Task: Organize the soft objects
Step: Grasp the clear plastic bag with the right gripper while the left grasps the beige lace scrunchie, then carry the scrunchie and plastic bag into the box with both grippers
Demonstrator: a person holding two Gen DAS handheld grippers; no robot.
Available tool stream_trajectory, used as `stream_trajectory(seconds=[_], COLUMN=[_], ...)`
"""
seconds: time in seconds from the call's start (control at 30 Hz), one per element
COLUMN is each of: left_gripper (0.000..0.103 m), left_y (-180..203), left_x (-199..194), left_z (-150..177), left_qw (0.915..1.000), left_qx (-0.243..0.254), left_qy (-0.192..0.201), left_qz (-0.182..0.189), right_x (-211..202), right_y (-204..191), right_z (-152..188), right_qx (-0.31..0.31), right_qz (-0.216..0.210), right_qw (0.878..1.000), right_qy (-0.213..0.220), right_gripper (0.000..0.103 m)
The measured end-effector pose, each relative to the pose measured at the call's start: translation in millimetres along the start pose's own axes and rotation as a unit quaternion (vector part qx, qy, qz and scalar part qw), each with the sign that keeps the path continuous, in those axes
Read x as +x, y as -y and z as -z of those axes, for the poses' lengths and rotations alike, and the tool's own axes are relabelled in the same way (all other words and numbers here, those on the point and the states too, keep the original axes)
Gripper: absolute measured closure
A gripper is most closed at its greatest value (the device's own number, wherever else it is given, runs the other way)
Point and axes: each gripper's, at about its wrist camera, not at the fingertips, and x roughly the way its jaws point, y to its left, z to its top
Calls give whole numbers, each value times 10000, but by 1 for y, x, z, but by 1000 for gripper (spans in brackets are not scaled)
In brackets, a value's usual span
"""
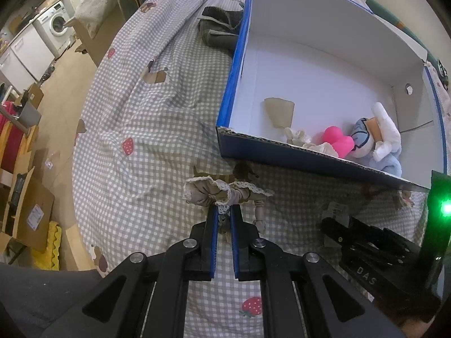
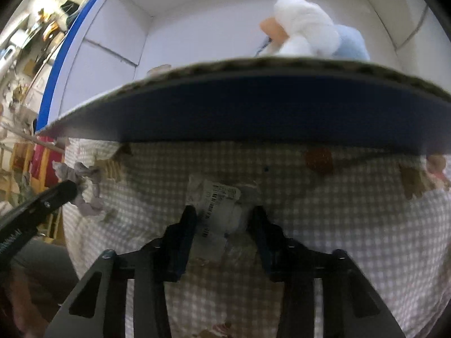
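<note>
The blue box holds a pink sponge, plush toy and cloth. "DAS" is on the right gripper, spread around a labelled packet. The left gripper pinches a doll on the bedsheet.

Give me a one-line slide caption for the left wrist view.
Left tongs shut on a lace-trimmed doll on the checked bedsheet, before the blue box.

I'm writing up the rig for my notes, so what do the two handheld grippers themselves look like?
Both are matte black with angular linkage arms that have cut-out slots. The left gripper has silver pivot bolts and blue pads lining its straight fingers. The right gripper also has dark blue pads inside its fingers; its body carries white "DAS" lettering and a green light.
</note>
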Motion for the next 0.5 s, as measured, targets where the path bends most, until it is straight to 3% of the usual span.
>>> stream_trajectory(seconds=[0.1, 0.23, 0.37, 0.5], left_gripper=[95, 95, 95, 95], left_y=[-2, -1, 2, 4], left_x=[-1, -4, -15, -30], left_z=[0, 1, 4, 9], left_qw=[10000, 9999, 9998, 9986], left_qx=[-21, -43, -2, 42], left_qy=[10, -7, 75, 32], left_qz=[18, 110, 195, 536], right_x=[-6, -23, -49, -89], right_y=[-2, -1, -5, 3], right_z=[1, 5, 12, 17], right_qx=[-22, 103, 40, 20], right_qz=[-252, -781, -989, -1288], right_qw=[9997, 9968, 9948, 9903], right_qy=[37, 98, 258, 524], right_gripper=[76, 77, 77, 77])
